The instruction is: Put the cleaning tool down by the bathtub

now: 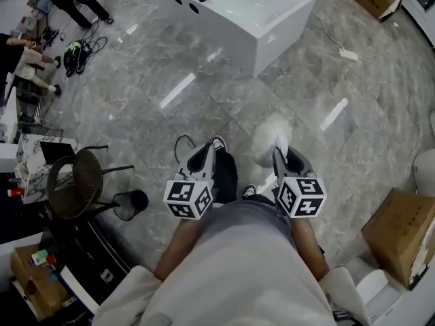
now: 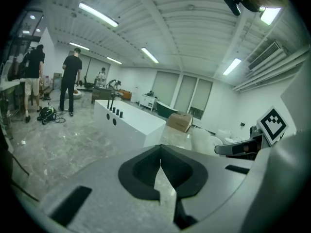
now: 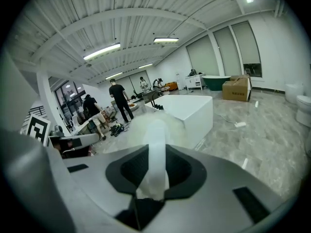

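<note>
Right gripper view: right tool (image 3: 152, 188) pinches smooth white handle of fluffy duster (image 3: 156, 144); left tool (image 2: 161, 171) pressed together.

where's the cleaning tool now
The cleaning tool is right of centre in the head view, clamped in the right gripper, its fluffy head over the floor short of the bathtub.
</note>
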